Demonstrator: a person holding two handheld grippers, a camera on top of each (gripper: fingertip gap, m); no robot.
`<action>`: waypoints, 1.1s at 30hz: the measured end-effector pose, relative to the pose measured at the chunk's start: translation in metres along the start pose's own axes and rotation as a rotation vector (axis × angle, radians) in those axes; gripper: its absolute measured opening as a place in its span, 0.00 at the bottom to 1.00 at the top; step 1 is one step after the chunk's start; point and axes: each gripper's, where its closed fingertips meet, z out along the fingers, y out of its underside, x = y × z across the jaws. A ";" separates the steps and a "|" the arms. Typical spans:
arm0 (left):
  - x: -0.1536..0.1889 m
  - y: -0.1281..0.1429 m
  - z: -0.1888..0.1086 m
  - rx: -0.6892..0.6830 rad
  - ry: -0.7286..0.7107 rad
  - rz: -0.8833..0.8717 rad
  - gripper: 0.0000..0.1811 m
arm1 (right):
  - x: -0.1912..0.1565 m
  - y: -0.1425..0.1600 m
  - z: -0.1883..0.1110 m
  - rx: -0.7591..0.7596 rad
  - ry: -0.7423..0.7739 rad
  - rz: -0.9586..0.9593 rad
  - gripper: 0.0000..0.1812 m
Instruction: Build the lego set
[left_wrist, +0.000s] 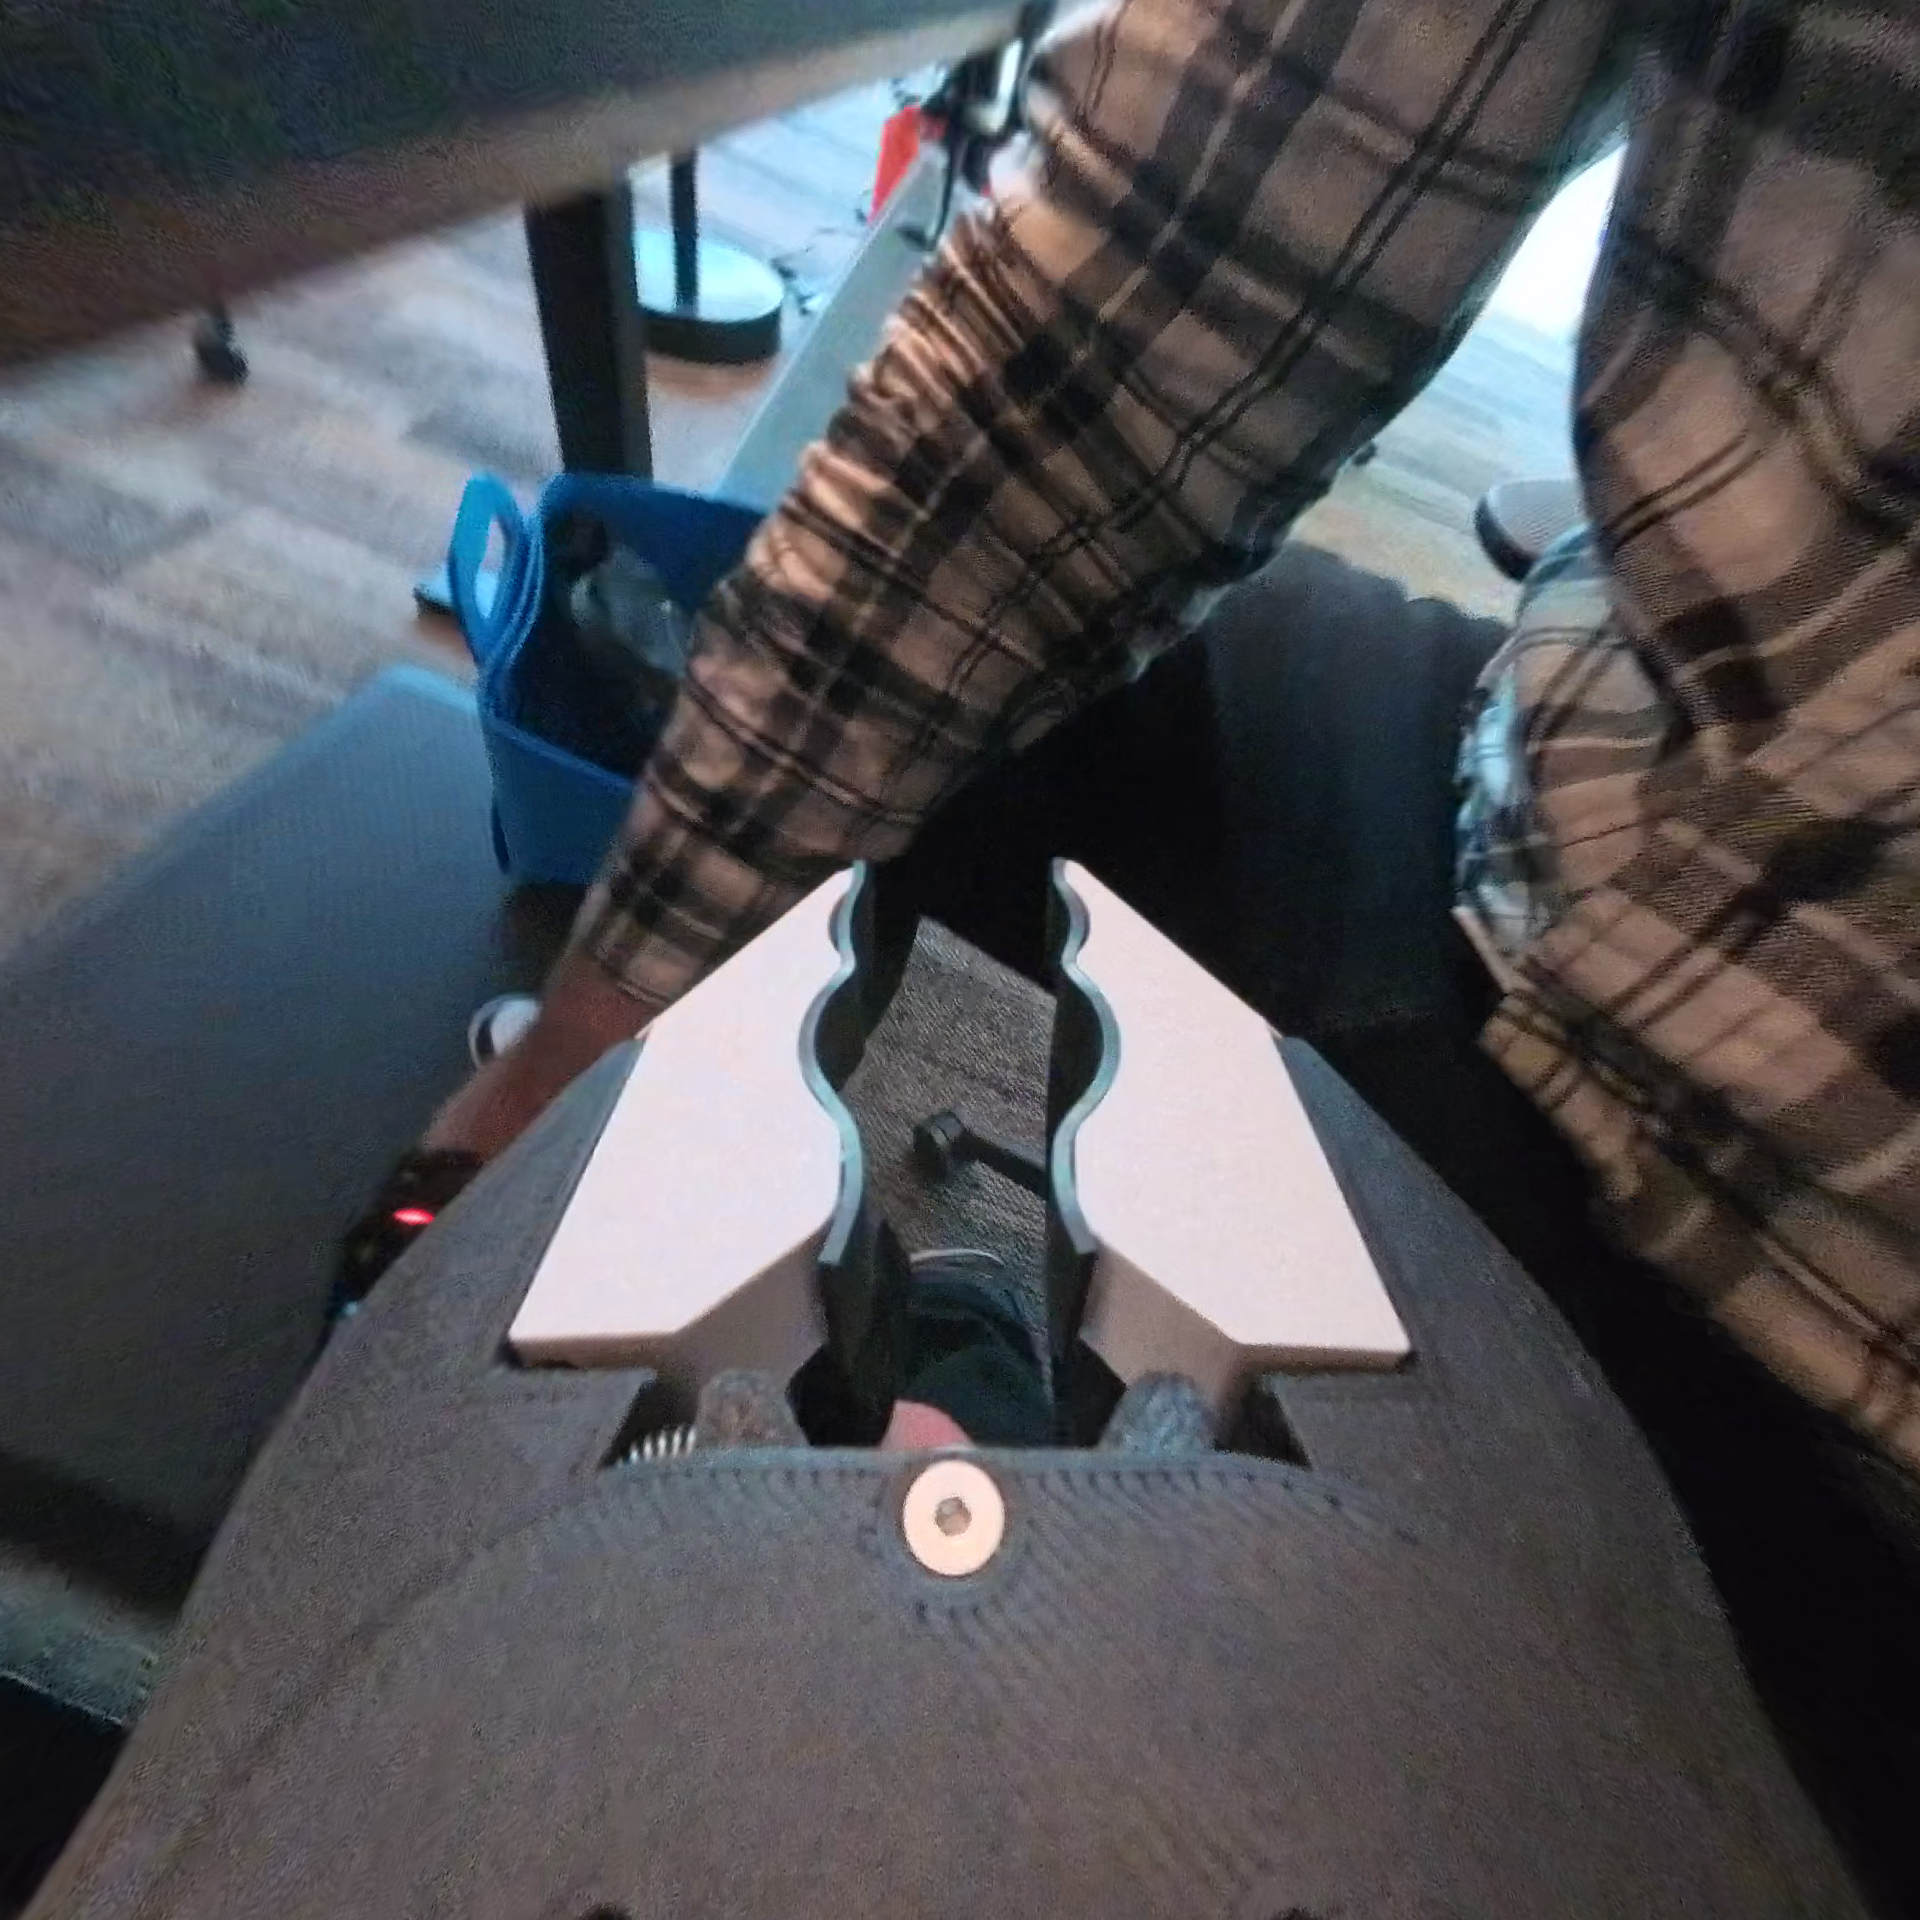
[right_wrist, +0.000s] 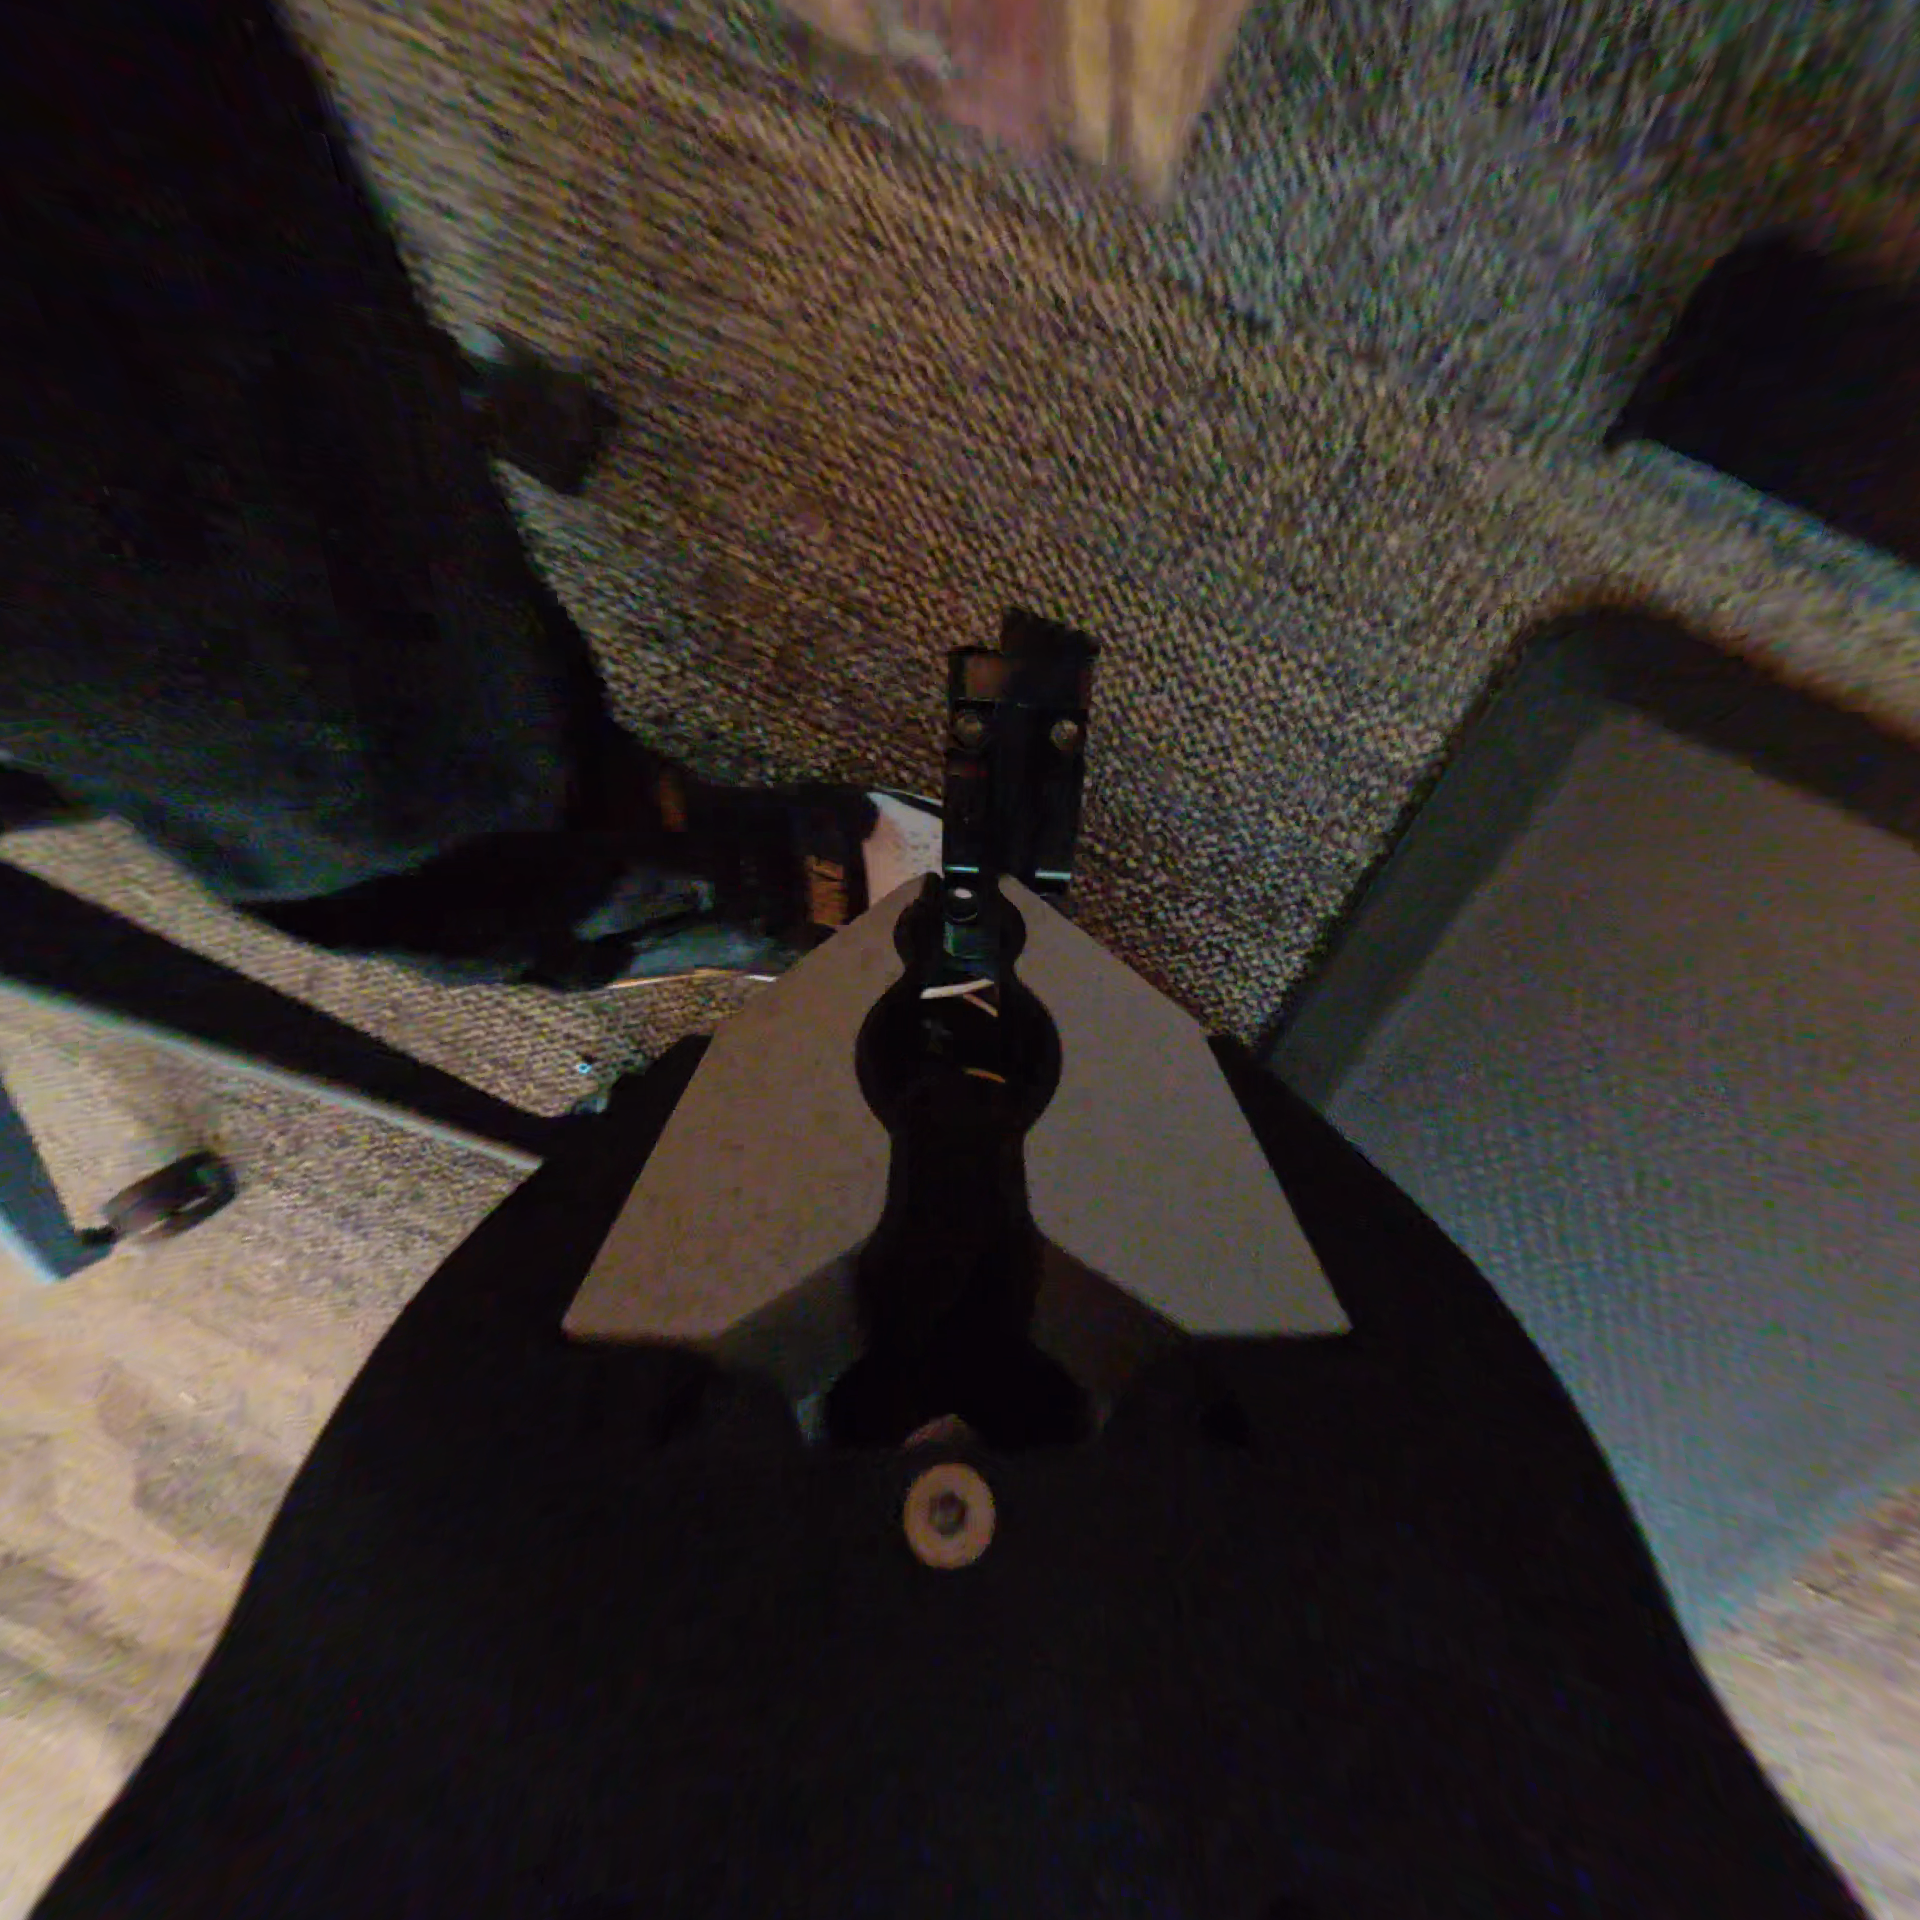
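My left gripper (left_wrist: 961, 894) hangs low beside the worktop (left_wrist: 312, 114), whose underside and dark leg (left_wrist: 587, 332) fill the upper left of its view; its jaws stand apart with nothing between them. Right in front of it, a person's plaid sleeve (left_wrist: 1039, 468) crosses the frame and blocks most of what lies beyond. Behind the sleeve sits a blue bin (left_wrist: 561, 665), with a round black lamp base (left_wrist: 712, 301) farther off on the floor. A small black wheeled piece (left_wrist: 951, 1138) lies on the carpet (left_wrist: 935, 1018) seen through the gap between the fingers.

My right gripper (right_wrist: 987, 883) points down at speckled carpet (right_wrist: 1039, 416), jaws pressed nearly together on a black lego assembly (right_wrist: 1013, 748) that stands up beyond the fingertips. A grey fabric-covered block (right_wrist: 1621, 1039) sits close on the right, a dark mass fills the left, and a black lego tyre (right_wrist: 171, 1195) lies well apart at lower left. The view is dim and blurred.
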 end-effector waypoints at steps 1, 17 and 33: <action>0.008 -0.017 -0.002 0.009 0.006 0.046 0.18 | -0.013 -0.007 -0.025 0.023 0.018 -0.028 0.03; -0.066 -0.265 -0.079 0.429 -0.544 0.355 0.22 | -0.120 0.017 -0.479 0.691 0.294 0.052 0.03; -0.234 -0.301 0.083 0.131 -0.435 0.166 0.24 | 0.082 0.129 -0.603 1.130 0.241 0.239 0.03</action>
